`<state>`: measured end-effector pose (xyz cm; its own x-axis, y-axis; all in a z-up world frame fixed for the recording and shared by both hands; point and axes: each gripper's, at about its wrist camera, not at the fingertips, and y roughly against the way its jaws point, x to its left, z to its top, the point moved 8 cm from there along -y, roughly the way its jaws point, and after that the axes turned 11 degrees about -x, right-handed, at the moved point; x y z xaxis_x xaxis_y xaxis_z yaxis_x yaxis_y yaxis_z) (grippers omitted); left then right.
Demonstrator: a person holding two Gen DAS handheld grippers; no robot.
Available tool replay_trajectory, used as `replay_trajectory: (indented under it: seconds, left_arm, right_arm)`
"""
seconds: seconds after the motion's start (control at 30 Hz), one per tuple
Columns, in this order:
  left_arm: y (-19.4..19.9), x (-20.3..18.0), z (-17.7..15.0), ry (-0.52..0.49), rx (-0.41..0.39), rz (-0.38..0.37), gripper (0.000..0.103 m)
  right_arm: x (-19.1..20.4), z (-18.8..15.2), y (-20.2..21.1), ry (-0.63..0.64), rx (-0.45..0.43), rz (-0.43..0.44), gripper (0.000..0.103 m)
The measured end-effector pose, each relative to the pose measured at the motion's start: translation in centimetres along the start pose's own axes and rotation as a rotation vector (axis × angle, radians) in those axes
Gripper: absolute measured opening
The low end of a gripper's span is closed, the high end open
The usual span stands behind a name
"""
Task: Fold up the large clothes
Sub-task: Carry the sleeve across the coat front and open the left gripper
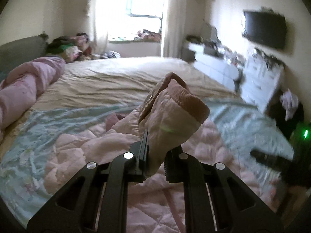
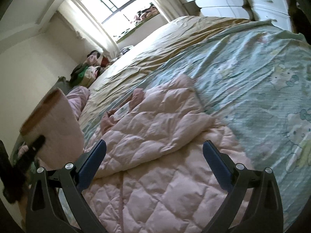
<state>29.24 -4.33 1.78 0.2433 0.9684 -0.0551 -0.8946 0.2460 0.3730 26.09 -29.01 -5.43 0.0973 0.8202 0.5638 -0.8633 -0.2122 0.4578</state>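
A pink quilted jacket (image 2: 151, 136) lies crumpled on the bed, over a pale green patterned sheet (image 2: 252, 73). My left gripper (image 1: 155, 151) is shut on one sleeve of the jacket and holds its ribbed brown cuff (image 1: 186, 99) up above the bed. The lifted sleeve (image 2: 58, 124) and the left gripper show at the left of the right wrist view. My right gripper (image 2: 154, 151) is open and empty, hovering just above the jacket's body. It shows dimly at the right edge of the left wrist view (image 1: 272, 157).
A rolled pink quilt (image 1: 25, 89) lies along the bed's left side. A heap of clothes (image 1: 73, 48) sits by the headboard. White drawers (image 1: 258, 81) and a wall TV (image 1: 264, 29) stand to the right. A tan sheet (image 1: 120, 77) covers the far bed.
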Motion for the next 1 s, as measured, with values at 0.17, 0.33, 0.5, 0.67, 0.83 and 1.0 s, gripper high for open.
replay_trajectory:
  seconds: [0.17,0.33,0.5,0.67,0.83,1.0]
  left_arm:
    - [-2.0,-3.2,-4.1,-0.105,0.083,-0.030,0.006]
    - [-3.7,-5.3,-8.4,-0.183,0.165,-0.048,0.007]
    - [-4.7,-6.1,-11.1,-0.234,0.229,-0.053,0.011]
    - [-4.8,-7.0,-12.9,-0.278,0.268,-0.055,0.024]
    - [-3.9,-7.8,-14.5,-0.306,0.317,-0.066,0.046]
    - [-2.1,-8.2,-15.1,-0.262,0.337,-0.102,0.078]
  right_arm:
    - [-1.7,0.5,0.2,-0.018,-0.011,-0.034,0.099]
    - [-2.7,0.8,0.2,-0.023,-0.018,-0.054,0.099]
    - [-2.9,0.7,-0.2,-0.021,-0.008,-0.060,0.099]
    - [-2.5,0.3,-0.8,-0.010,0.012,-0.056,0.099]
    - [-1.6,-0.3,-1.5,0.006,0.036,-0.042,0.099]
    - [-0.3,-1.1,-2.3,0.010,0.072,-0.009,0.099]
